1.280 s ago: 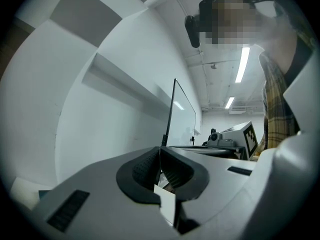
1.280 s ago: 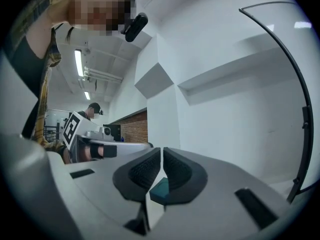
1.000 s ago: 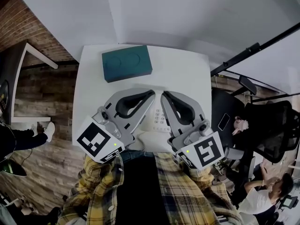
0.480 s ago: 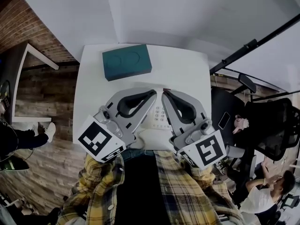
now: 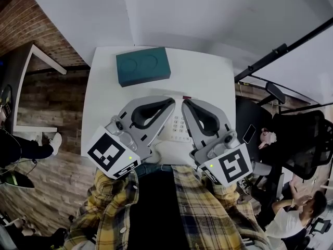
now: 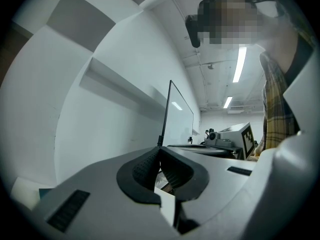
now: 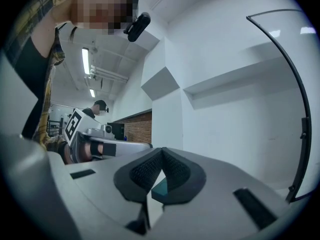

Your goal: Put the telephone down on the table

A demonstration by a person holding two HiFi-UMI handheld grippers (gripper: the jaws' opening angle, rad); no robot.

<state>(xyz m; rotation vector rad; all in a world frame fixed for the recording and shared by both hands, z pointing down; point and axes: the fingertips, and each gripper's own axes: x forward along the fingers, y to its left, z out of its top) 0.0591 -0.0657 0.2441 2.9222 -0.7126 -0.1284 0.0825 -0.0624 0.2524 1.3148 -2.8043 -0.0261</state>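
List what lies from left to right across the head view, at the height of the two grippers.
Wooden floor → left gripper → telephone → right gripper → black chair. The teal box is left out: it lies farther back, over the left gripper's span.

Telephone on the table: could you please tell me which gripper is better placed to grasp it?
Left, tentatively: the left gripper overlaps more of the telephone; the right gripper lies along its keypad. Both are shut and empty.

Held level side by side, the left claw point(image 5: 169, 103) and right claw point(image 5: 186, 103) have jaws pressed together, empty.
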